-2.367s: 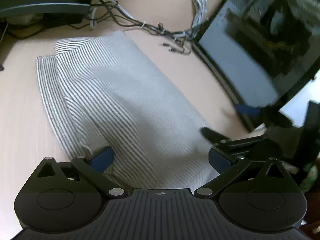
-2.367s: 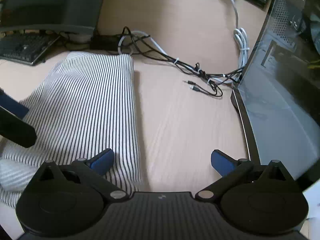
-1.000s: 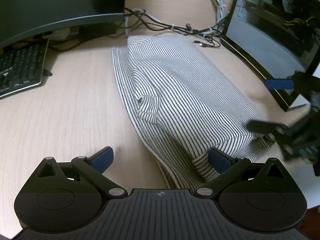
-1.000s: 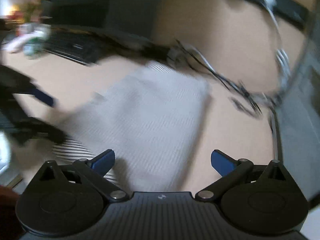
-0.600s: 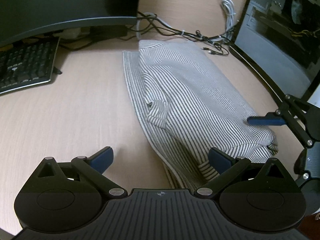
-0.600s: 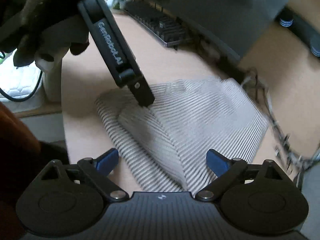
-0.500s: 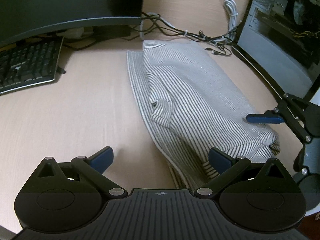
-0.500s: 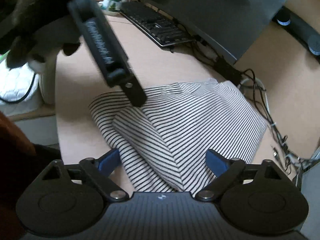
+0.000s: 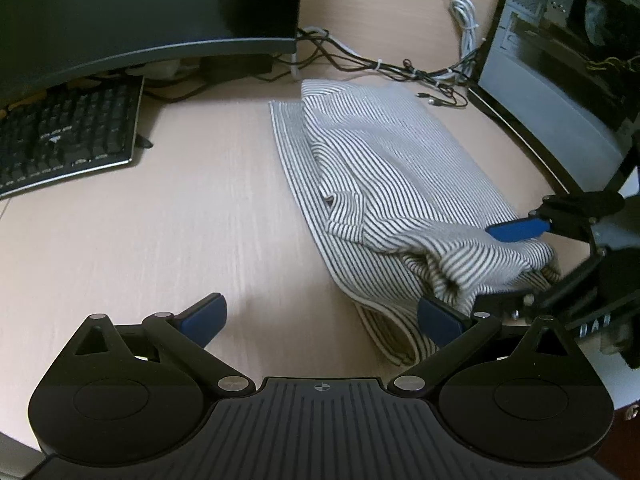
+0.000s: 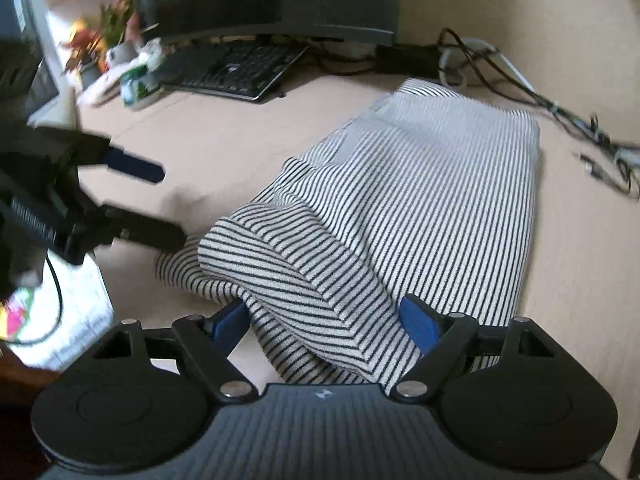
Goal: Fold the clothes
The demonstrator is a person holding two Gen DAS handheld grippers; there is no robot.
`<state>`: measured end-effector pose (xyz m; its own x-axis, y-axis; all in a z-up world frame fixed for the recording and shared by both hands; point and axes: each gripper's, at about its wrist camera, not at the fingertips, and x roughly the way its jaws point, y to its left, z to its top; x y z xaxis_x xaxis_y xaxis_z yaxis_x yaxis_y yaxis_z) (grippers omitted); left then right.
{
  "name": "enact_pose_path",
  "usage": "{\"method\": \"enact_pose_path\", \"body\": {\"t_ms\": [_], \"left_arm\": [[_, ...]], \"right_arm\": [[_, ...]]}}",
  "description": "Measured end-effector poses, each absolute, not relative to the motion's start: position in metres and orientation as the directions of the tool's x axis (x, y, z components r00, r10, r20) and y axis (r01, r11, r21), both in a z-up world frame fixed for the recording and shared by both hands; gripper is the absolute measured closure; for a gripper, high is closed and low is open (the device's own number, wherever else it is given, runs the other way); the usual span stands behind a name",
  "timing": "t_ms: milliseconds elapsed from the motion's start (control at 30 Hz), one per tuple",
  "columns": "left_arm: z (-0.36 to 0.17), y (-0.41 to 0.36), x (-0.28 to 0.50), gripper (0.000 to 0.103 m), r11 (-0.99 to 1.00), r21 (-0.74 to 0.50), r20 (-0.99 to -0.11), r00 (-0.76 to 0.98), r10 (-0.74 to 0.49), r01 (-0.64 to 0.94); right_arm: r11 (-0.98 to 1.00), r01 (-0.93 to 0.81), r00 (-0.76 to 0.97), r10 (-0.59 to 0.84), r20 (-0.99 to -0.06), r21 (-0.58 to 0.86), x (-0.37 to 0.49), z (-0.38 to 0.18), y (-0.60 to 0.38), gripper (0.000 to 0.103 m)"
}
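Observation:
A black-and-white striped garment [image 9: 400,184] lies folded lengthwise on the wooden desk [image 9: 160,232]. Its near end is bunched into a thick roll [image 10: 304,264]. My right gripper [image 10: 322,321] straddles that roll with its jaws closing; the fabric sits between the blue pads, and no firm pinch shows. In the left wrist view the right gripper [image 9: 486,268] comes in from the right edge, one finger above the roll and one below. My left gripper [image 9: 322,314] hovers open over bare desk just left of the garment's near end, holding nothing. It appears at the left [image 10: 170,205] in the right wrist view.
A keyboard [image 9: 68,136] and a dark monitor [image 9: 140,12] stand at the back left. Tangled cables [image 9: 380,66] run behind the garment. A glass-sided computer case [image 9: 560,92] borders the right. A plant and small clutter [image 10: 120,52] sit by the desk's left edge.
My right gripper swung around to the garment's near end and came down over the bunched roll, its jaws narrowing. The left gripper stayed nearly where it was, open.

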<state>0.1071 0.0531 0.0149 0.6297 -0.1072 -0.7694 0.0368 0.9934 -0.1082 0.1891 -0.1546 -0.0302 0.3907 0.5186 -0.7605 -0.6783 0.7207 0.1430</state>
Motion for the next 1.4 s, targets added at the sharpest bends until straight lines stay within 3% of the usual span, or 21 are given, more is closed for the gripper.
{"method": "enact_pose_path", "body": {"t_ms": [200,400,567,633,733,967,1000,1067,1167,1200,1300,1400], "left_arm": [[0.023,0.053,0.102,0.000,0.987,-0.113,-0.754,0.637,-0.159,0.112],[0.013,0.041,0.103,0.000,0.972,-0.092,-0.786,0.584,-0.205,0.217],[-0.011,0.013,0.125,0.000,0.974,0.026,-0.814,0.570,-0.111,0.227],[-0.012,0.009,0.134,0.000,0.980,0.033,-0.808,0.582,-0.090,0.198],[-0.007,0.015,0.144,0.000,0.988,-0.049,-0.799,0.588,-0.126,0.145],[-0.003,0.030,0.161,0.000,0.977,-0.200,-0.796,0.570,-0.203,0.069],[-0.003,0.031,0.163,0.000,0.974,-0.219,-0.795,0.567,-0.214,0.060],[-0.004,0.033,0.167,0.000,0.968,-0.248,-0.793,0.564,-0.231,0.047],[0.003,0.039,0.164,0.000,0.955,-0.287,-0.769,0.579,-0.272,0.067],[0.008,0.042,0.162,0.000,0.948,-0.307,-0.754,0.586,-0.295,0.082],[0.029,0.065,0.155,0.000,0.914,-0.390,-0.679,0.634,-0.370,0.115],[0.046,0.088,0.164,0.000,0.914,-0.390,-0.632,0.690,-0.353,0.110]], "right_arm": [[0.752,-0.580,0.336,0.570,-0.750,0.312,0.212,-0.028,-0.171,0.021],[0.757,-0.525,0.324,0.599,-0.732,0.388,0.222,-0.030,-0.179,0.020],[0.764,-0.604,0.382,0.528,-0.758,0.227,0.205,-0.026,-0.160,0.020],[0.746,-0.658,0.431,0.489,-0.758,0.107,0.189,-0.022,-0.151,0.015],[0.680,-0.726,0.524,0.455,-0.720,-0.099,0.158,-0.024,-0.145,0.003],[0.594,-0.670,0.717,0.367,-0.592,-0.444,0.130,-0.057,-0.143,0.002],[0.593,-0.654,0.737,0.360,-0.572,-0.470,0.131,-0.058,-0.141,0.006],[0.584,-0.652,0.741,0.353,-0.571,-0.484,0.140,-0.057,-0.140,0.026],[0.587,-0.692,0.694,0.380,-0.611,-0.420,0.158,-0.042,-0.142,0.064],[0.607,-0.692,0.686,0.386,-0.617,-0.389,0.162,-0.034,-0.145,0.070],[0.633,-0.697,0.666,0.399,-0.630,-0.337,0.170,-0.018,-0.153,0.074],[0.626,-0.718,0.627,0.391,-0.674,-0.305,0.172,-0.019,-0.156,0.077]]}}
